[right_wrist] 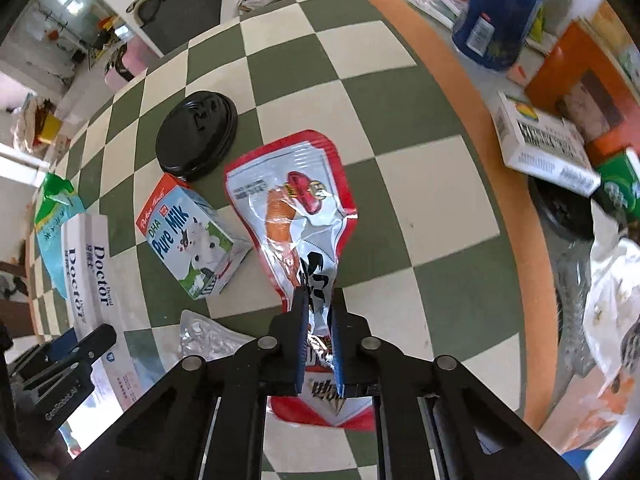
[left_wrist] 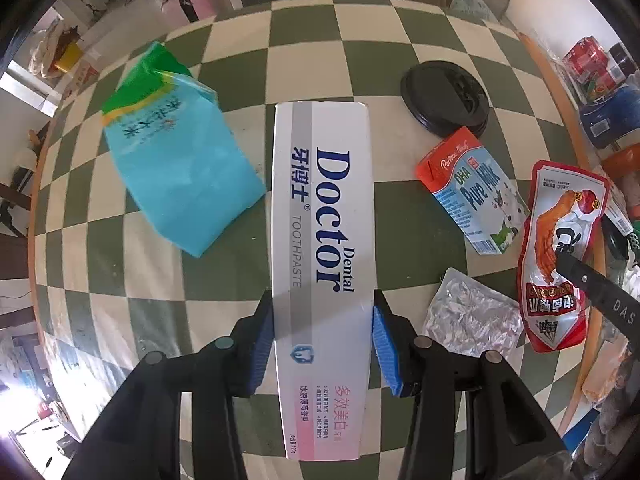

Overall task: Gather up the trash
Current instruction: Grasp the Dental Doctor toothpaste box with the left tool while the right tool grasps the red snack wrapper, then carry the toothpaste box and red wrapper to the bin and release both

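My left gripper is shut on a long white toothpaste box, its blue pads pressing both long sides; the box hangs just above the checkered table. The same box shows at the left of the right wrist view. My right gripper is shut on a red and white snack pouch, pinching its crumpled lower half. That pouch appears at the right of the left wrist view with a black finger on it. A milk carton lies between the two grippers.
A blue-green rice bag lies left of the box. A black cup lid sits behind the milk carton, and a crumpled foil wrapper lies near it. Boxes and a blue bag crowd the area past the table's orange edge.
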A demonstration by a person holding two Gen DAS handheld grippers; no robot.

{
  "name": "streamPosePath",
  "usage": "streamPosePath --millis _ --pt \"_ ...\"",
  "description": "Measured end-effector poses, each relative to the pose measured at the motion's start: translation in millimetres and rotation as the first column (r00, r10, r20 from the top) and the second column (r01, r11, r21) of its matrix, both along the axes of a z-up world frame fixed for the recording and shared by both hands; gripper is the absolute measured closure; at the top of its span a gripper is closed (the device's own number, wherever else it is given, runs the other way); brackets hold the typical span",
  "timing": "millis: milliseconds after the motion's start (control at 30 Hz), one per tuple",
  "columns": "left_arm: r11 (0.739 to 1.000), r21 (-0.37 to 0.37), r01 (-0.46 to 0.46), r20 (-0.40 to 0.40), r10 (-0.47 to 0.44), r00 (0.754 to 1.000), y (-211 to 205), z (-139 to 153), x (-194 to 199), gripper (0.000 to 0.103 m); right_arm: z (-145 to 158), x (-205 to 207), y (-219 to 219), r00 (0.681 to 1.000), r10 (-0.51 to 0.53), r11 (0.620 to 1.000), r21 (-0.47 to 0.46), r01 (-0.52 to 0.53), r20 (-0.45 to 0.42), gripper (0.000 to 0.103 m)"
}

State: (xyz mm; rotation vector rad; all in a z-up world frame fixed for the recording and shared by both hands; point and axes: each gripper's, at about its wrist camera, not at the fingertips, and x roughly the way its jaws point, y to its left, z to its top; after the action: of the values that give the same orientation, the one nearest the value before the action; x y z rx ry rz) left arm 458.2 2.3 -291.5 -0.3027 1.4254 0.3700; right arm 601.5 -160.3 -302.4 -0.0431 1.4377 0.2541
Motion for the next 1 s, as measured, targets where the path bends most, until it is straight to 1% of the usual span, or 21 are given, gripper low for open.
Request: streamPosePath --millis 33,67,100,233,400,433,600,667,800,933,1000 --pt "1.000 0.001 -0.006 0.004 0.006 1.000 0 3 -4 0.061 0 -1 -4 1.000 -0.018 0.999 0.026 0.018 0.001 0.093" --pt "1.000 -0.001 -0.009 0.006 0.009 1.000 1 6 -6 0.061 1 2 -8 1.000 -0.026 0.999 0.026 0.027 -0.004 0.093" --pt "1.000 -0.002 -0.012 0.010 0.012 1.000 1 9 -9 0.061 3 2 -13 0.999 -0.047 0.998 0.045 0.047 -0.003 0.094" --pt "1.000 0.007 -0.017 0.034 0.017 0.999 0 19 -20 0.061 24 -9 -27 0.997 -0.070 0.993 0.094 0.067 0.037 0.097" --pt "1.000 0.027 -0.008 0.075 0.006 0.997 -3 38 -29 0.061 38 -18 -29 0.995 -0.074 0.992 0.104 0.068 0.061 0.097" --pt "1.000 0.030 -0.006 0.082 0.003 0.997 -3 34 -24 0.061 41 -21 -31 0.995 -0.077 0.992 0.106 0.070 0.066 0.097" --pt "0.999 0.043 0.008 0.142 -0.014 0.990 -2 52 -43 0.061 58 -43 -27 0.993 -0.051 0.993 0.115 0.039 0.102 0.097" --pt "0.999 0.041 0.008 0.161 -0.014 0.987 0 58 -53 0.061 66 -57 -27 0.993 -0.041 0.992 0.122 0.027 0.111 0.097" --pt "0.999 0.039 0.009 0.204 -0.017 0.979 1 73 -89 0.061 82 -95 -20 0.991 -0.021 0.990 0.140 0.002 0.131 0.097" --pt "0.999 0.040 0.017 0.252 -0.026 0.967 1 88 -147 0.061 101 -151 -12 0.987 0.006 0.987 0.159 -0.032 0.163 0.097" --pt "0.999 0.040 0.021 0.268 -0.031 0.963 1 92 -176 0.061 112 -187 -9 0.982 0.010 0.985 0.168 -0.042 0.187 0.097"
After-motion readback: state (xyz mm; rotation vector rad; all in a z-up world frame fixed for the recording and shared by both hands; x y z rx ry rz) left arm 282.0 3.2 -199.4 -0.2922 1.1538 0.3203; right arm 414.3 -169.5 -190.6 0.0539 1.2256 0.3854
